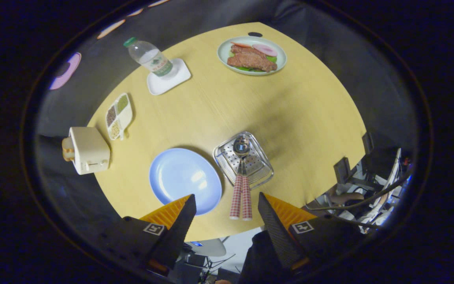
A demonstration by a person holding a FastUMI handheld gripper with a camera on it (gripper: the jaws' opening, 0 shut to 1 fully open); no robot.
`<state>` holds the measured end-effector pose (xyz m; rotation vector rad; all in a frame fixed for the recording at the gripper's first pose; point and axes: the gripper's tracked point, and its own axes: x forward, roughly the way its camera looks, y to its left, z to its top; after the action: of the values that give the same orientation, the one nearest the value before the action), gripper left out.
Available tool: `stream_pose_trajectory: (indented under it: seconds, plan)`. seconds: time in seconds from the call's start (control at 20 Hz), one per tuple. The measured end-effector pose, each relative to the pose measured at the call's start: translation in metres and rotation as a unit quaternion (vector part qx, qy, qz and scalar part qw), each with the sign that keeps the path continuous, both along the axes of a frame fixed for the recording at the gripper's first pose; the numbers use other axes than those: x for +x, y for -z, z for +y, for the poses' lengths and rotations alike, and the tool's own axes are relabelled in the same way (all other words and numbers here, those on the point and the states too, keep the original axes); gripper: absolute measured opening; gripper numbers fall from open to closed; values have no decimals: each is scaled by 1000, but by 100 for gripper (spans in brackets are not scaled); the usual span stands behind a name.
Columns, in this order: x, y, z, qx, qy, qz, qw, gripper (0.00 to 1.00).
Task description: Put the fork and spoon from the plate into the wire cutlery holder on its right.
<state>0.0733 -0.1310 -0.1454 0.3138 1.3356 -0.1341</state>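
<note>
Spoon (241, 146) and fork (236, 197) lie together in the wire holder (260, 165), handles overhanging toward my gripper (227, 209), spread wide, empty; blue plate (179, 177) bare near surface (290, 118) edge.

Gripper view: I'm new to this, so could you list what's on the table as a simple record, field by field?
Table: round wooden top
Blue plate: bare, just ahead of the fingers
Wire cutlery holder: beside the plate on its right
Fork and spoon: lying together in the holder, checked handles sticking out toward the gripper, spoon bowl visible
Gripper: open, holding nothing, above the table edge
Toaster: at the table's left edge
Bottle: on a white coaster
Food plate: far side
Snack tray: near the toaster
</note>
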Motion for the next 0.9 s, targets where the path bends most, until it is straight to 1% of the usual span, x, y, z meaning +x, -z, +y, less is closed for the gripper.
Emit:
stream_pose_trajectory:
  seconds: [0.2, 0.35, 0.5, 0.6, 0.7, 0.8, 0.9]
  plan:
    - [12, -21, 1, -7, -1, -107, 994, 100]
    - [7, -27, -4, -29, -15, -168, 985, 100]
    - [1, -38, -4, -52, -34, -228, 972, 99]
    - [-2, -49, -2, -71, -48, -270, 959, 99]
    - [-5, -63, 11, -64, -58, -315, 945, 99]
    - [-5, -83, 22, -54, -63, -364, 928, 99]
    - [-5, -104, 28, -51, -67, -413, 907, 99]
